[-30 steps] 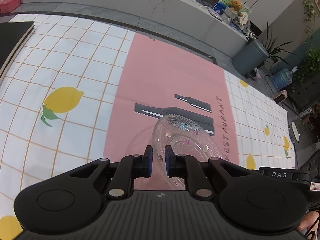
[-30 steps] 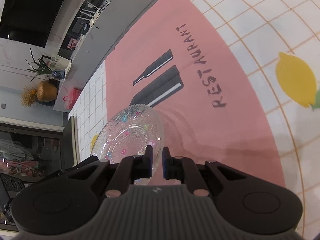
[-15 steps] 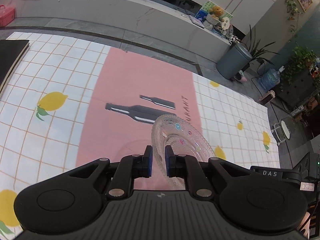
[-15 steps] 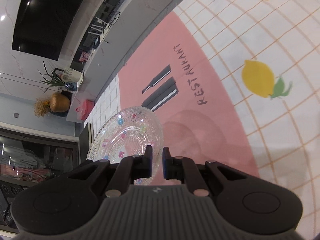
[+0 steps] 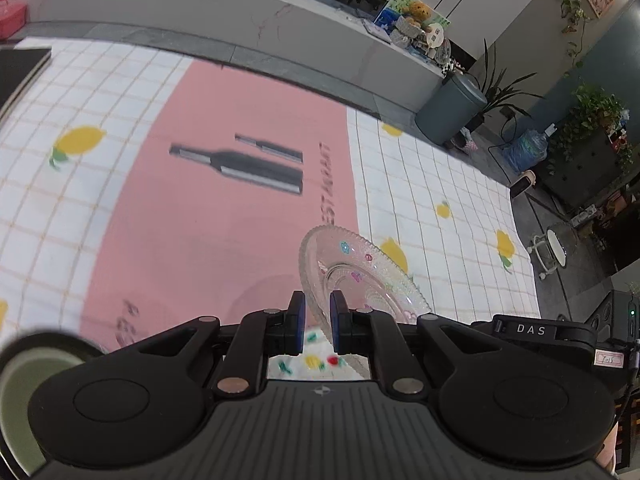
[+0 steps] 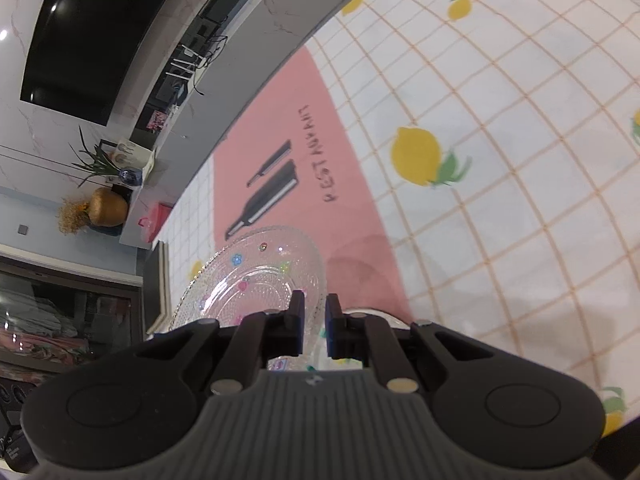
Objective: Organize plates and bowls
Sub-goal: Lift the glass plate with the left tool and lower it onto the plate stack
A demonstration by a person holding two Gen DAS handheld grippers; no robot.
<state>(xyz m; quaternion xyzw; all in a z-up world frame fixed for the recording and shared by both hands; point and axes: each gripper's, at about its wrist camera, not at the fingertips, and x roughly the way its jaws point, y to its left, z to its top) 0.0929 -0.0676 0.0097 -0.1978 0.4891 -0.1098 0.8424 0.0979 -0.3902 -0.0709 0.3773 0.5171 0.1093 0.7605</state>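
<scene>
Left gripper (image 5: 317,320) clamps the glass plate (image 5: 360,276) rim, plate fanning toward lower right; right gripper (image 6: 313,322) pinches the opposite rim, plate (image 6: 256,280) spreading left of centre.

A grey bin (image 5: 450,110) and potted plants (image 5: 592,116) stand by the marble counter (image 5: 280,36).

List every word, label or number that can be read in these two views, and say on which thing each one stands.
"RESTAURANT": on the pink panel of the tablecloth, readable in the right wrist view; partly hidden by the glass plate in the left wrist view.
"DAS": on the black device at the right edge of the left wrist view.
Small white sticker on that device: too small to read.
Papers on the far counter: too blurred to read.
</scene>
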